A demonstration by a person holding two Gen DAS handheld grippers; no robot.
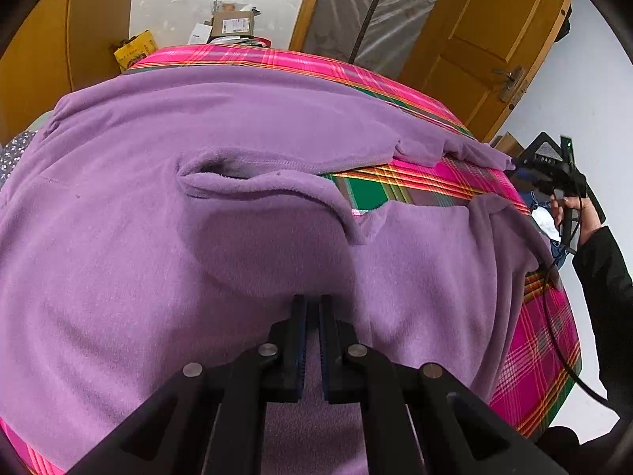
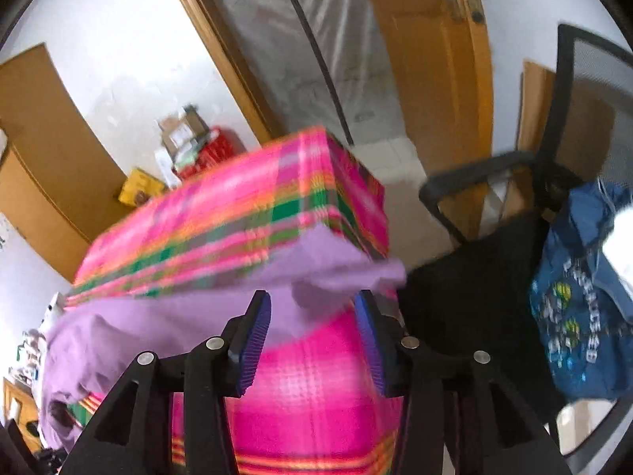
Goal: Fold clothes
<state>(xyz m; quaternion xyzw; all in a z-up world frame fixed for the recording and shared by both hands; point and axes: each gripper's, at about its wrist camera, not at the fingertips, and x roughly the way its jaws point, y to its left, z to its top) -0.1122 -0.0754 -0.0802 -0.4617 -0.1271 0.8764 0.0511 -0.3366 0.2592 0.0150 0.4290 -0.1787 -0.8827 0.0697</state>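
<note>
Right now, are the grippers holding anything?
The left hand-held gripper pinches a fold of the purple fleece top. The right hand-held gripper is open, holding nothing.

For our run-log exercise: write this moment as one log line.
task: fold clothes | left claw: shut on purple fleece garment | right claw: open, at garment's edge | surface: plaid-covered table

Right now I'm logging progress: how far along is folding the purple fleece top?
Done: the purple fleece top is spread over the plaid-covered table. In hand: the left gripper pinches its near part; the right gripper is open at the sleeve end. Left: no finished fold shows, so nearly everything.
</note>
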